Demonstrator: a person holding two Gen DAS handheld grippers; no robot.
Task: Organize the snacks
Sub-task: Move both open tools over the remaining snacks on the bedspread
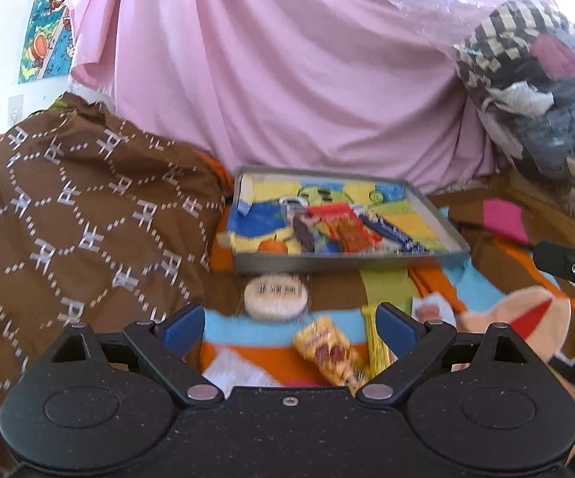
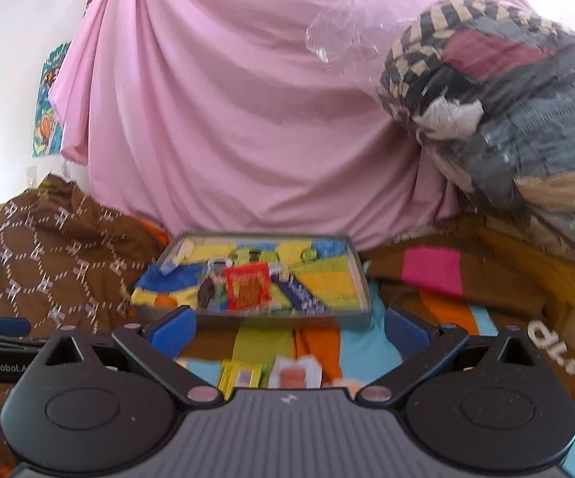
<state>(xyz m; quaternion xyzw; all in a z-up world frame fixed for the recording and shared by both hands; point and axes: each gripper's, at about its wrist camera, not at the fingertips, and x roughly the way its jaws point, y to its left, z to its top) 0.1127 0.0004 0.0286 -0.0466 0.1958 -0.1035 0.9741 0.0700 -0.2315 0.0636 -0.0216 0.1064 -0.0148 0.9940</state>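
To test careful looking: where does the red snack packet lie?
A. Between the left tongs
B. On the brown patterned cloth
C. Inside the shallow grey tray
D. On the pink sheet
C: the red snack packet lies inside the grey tray, among other wrappers, beyond both open tongs.

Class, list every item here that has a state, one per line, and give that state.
left gripper: open, empty
right gripper: open, empty
tray: holds several snack packets
red packet: lying in the tray
round white snack: outside the tray, on the blanket
yellow packet: outside the tray, on the blanket
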